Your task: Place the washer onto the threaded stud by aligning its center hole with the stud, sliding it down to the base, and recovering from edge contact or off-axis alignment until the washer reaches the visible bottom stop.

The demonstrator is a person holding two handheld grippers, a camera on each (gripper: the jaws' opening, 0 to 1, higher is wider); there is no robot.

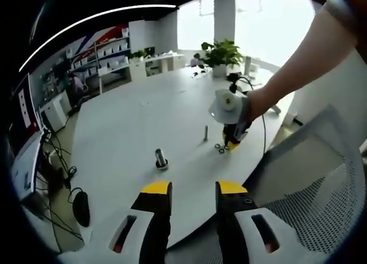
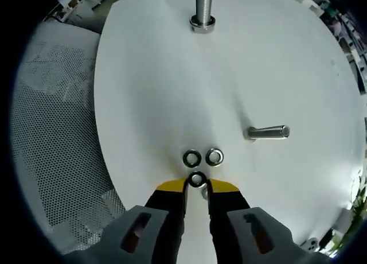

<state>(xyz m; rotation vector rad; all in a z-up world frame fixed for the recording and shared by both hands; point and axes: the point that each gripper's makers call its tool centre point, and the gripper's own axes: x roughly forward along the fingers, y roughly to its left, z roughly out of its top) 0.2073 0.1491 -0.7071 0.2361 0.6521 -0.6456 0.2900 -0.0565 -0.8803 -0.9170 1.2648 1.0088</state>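
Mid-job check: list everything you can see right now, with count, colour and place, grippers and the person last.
Washers: three, dark metal rings; two lying side by side on the table just ahead of the right gripper, a third between its jaw tips.
Threaded studs: two, silver; one on a base at the far side, one off to the right in the right gripper view.
Table: one, white, round.
Mesh chair: one, grey, at the table's edge.
Potted plant: one, green, far end of the table.
Left gripper: yellow-tipped jaws apart, above the table edge.
Right gripper: yellow-tipped jaws close around the third washer.
Person's arm: one, reaching to the right gripper.
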